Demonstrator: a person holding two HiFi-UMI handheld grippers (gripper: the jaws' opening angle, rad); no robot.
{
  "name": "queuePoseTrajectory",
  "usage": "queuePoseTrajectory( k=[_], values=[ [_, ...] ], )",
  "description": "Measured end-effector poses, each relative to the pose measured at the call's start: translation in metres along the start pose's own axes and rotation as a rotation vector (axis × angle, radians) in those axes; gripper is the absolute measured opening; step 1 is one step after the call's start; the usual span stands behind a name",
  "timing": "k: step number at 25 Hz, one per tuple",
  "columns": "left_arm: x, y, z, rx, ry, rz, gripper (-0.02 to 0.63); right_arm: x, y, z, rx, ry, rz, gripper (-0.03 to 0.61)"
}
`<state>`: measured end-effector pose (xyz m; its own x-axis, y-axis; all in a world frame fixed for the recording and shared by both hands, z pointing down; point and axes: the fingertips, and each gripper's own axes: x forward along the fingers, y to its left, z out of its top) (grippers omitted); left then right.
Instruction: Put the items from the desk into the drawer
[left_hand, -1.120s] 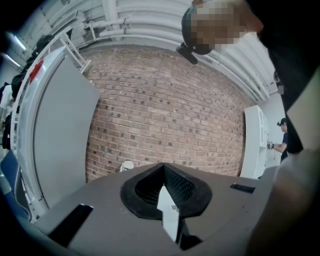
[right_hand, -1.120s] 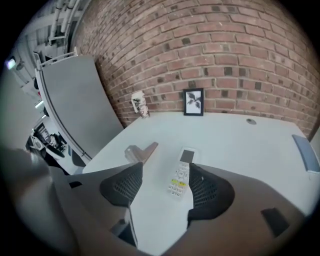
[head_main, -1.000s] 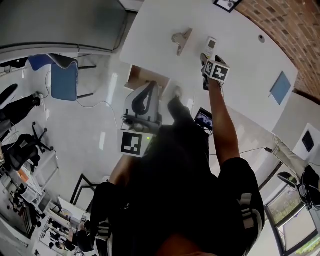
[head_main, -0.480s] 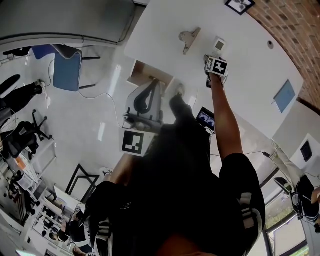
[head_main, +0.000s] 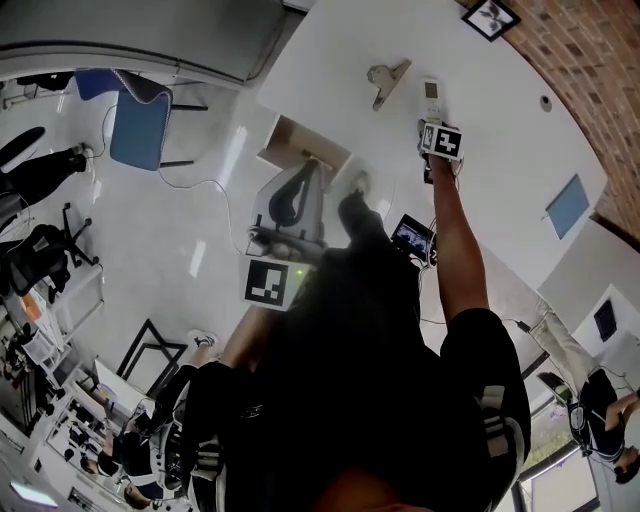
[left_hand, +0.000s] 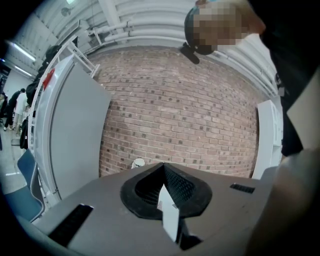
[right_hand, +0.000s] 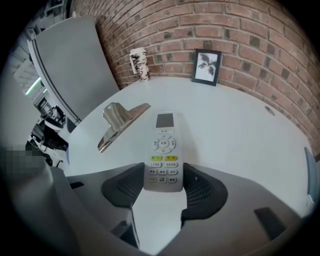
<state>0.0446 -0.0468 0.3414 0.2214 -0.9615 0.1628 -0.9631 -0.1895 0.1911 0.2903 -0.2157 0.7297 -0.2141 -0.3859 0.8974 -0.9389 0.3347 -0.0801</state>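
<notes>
A white remote control (right_hand: 163, 150) lies flat on the white desk (right_hand: 240, 135), screen end away from me. My right gripper (right_hand: 162, 187) points steeply down at it; its jaws have just been closing and the pads now press on both sides of the remote's near end. In the head view the right gripper (head_main: 431, 122) sits just behind the remote control (head_main: 428, 96). A silver metal clip (right_hand: 117, 122) lies to the remote's left. My left gripper (left_hand: 164, 192) is shut with nothing in it, held level in front of the open drawer (head_main: 300, 150).
A framed picture (right_hand: 206, 66) and a patterned cup (right_hand: 139, 63) stand at the desk's back by the brick wall. A blue square (head_main: 567, 205) lies far right on the desk. A blue chair (head_main: 140, 125) stands left of the drawer.
My right gripper has come down onto the desk and now has the remote's near end between its jaws. The left gripper has hardly moved.
</notes>
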Motion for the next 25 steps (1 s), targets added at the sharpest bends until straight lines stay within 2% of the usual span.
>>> queuePoseTrajectory(
  k=[8, 15, 19, 25],
  values=[
    [-0.020, 0.004, -0.002, -0.012, -0.019, 0.083, -0.002, -0.037, 0.011, 0.005, 0.031, -0.089, 0.104, 0.230],
    [-0.047, 0.017, -0.002, -0.011, -0.051, 0.143, -0.002, -0.072, 0.034, 0.005, -0.028, -0.143, 0.166, 0.230],
    [-0.060, 0.029, 0.001, -0.015, -0.077, 0.151, -0.002, -0.087, 0.049, 0.004, -0.035, -0.155, 0.186, 0.229],
    [-0.079, 0.048, 0.006, -0.028, -0.101, 0.119, -0.002, -0.107, 0.085, 0.003, -0.039, -0.166, 0.213, 0.229]
  ],
)
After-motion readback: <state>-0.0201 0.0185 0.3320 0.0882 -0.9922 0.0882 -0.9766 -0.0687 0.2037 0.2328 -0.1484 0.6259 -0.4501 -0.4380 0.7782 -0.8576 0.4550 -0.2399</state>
